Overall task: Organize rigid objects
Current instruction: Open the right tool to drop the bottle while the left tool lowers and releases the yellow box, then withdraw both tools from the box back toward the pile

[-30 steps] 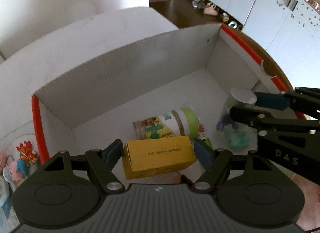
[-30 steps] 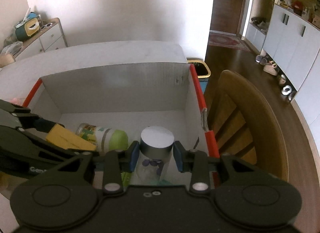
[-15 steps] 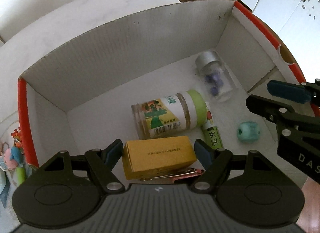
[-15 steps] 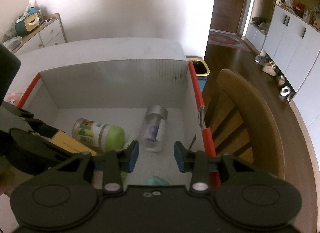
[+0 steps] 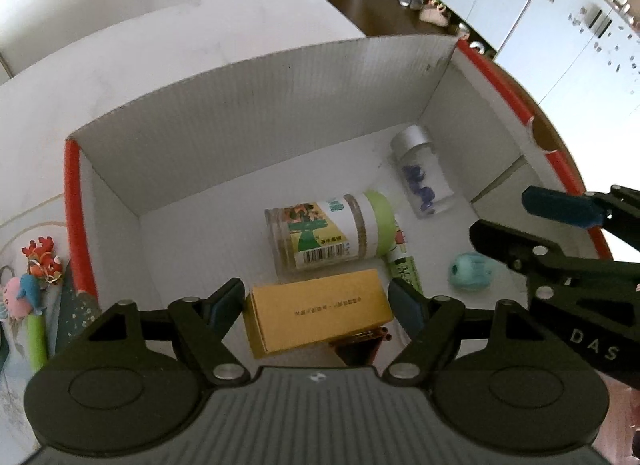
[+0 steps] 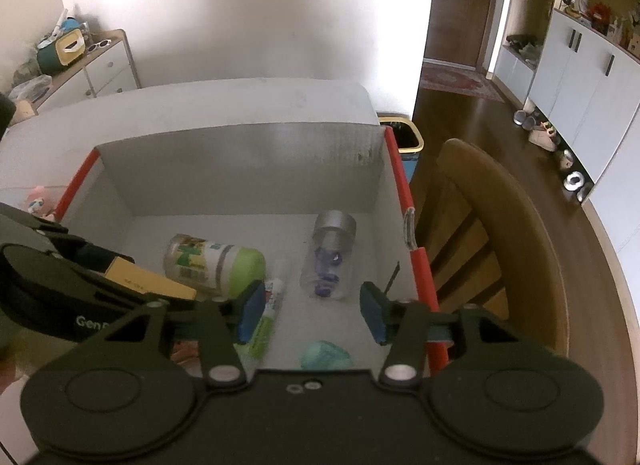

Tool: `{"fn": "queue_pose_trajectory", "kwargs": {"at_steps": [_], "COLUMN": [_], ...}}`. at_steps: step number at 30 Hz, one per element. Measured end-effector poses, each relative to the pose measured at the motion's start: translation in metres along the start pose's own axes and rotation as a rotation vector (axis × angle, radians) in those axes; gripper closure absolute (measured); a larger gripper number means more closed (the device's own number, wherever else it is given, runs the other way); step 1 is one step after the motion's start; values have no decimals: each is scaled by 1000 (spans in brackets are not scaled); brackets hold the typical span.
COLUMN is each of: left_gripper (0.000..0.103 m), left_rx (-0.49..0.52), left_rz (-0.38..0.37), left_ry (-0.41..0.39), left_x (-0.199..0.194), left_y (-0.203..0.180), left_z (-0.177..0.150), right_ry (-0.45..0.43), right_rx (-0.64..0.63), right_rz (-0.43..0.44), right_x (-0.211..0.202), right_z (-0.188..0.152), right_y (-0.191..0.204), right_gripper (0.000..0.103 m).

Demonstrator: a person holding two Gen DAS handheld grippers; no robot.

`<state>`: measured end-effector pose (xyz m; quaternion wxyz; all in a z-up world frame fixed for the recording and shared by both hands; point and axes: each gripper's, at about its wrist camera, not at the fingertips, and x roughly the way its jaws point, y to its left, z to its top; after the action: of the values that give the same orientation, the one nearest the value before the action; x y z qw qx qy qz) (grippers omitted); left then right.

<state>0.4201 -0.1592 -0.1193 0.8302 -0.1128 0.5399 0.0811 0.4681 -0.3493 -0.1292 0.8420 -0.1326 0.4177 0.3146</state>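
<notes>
My left gripper (image 5: 316, 299) is shut on a yellow carton (image 5: 318, 311) and holds it above the near part of a white box with red rims (image 5: 240, 113). On the box floor lie a green-lidded jar (image 5: 328, 233), a green tube (image 5: 404, 265), a teal lump (image 5: 472, 269) and a clear jar with a silver cap (image 5: 424, 181). My right gripper (image 6: 313, 313) hovers over the box's right side. Its jaws are opening, with nothing between them; the clear jar (image 6: 330, 257) lies on its side below and beyond the pads.
The box stands on a white table (image 5: 160, 45). Toy-topped pens (image 5: 36, 289) lie outside its left wall. A wooden chair (image 6: 500, 225) stands close along the right rim. A reddish item (image 5: 360, 341) shows under the carton.
The right gripper let go of the clear jar, which now lies on the box floor, and its jaws have spread. The left gripper still carries the yellow carton.
</notes>
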Motion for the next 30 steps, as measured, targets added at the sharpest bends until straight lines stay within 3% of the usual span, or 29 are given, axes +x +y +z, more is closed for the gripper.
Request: {"fn": "queue_pose_trajectory", "kwargs": {"at_steps": [11, 18, 20, 30], "left_gripper": [24, 24, 24, 24], "left_rx": [-1, -13, -13, -7], "left_rz": [-89, -124, -129, -152], "left_ry": [-130, -200, -218, -299], "left_x": [-45, -79, -89, -132], "left_y": [0, 13, 16, 41], "left_z": [-7, -20, -26, -54], "right_ry": [-51, -94, -106, -151], "right_rx": [53, 43, 39, 41], "right_rz": [48, 83, 96, 167], "right_x": [-42, -68, -75, -100], "right_z": [-2, -3, -3, -5], "right_y": [-5, 13, 19, 54], "right_gripper": [40, 38, 31, 22]}}
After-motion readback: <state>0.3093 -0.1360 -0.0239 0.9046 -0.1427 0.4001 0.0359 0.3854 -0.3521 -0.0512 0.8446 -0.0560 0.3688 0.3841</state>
